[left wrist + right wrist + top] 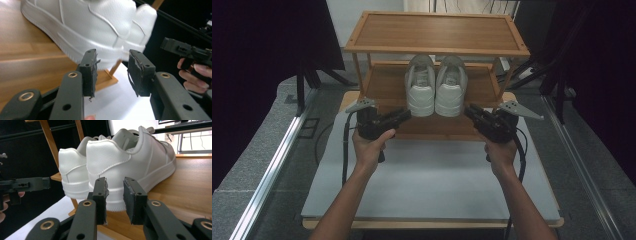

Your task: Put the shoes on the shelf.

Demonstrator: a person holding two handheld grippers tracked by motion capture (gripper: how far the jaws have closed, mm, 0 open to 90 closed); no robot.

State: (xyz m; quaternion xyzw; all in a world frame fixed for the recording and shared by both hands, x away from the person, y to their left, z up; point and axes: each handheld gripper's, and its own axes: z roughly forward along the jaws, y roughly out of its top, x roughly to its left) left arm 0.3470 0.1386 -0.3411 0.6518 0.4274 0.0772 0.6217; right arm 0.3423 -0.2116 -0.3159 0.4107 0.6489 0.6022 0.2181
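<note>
A pair of white sneakers stands on the lower shelf [384, 85] of a wooden rack, heels toward me: the left shoe [420, 85] and the right shoe [451, 85]. My left gripper [406, 114] is open just left of the left shoe's heel. In the left gripper view the open jaws [112, 71] sit short of the left shoe [87, 25], with nothing between them. My right gripper [468, 110] is open just right of the right shoe's heel. In the right gripper view it [115, 195] faces the heel of the right shoe [140, 157], with the left shoe [72, 172] beside it.
The rack's top shelf [437, 32] overhangs the shoes. The rack stands at the back of a white table top [432, 175]. Dark curtains and stand legs flank the table. The far gripper [190, 51] shows in the left gripper view; the other one [25, 185] shows in the right gripper view.
</note>
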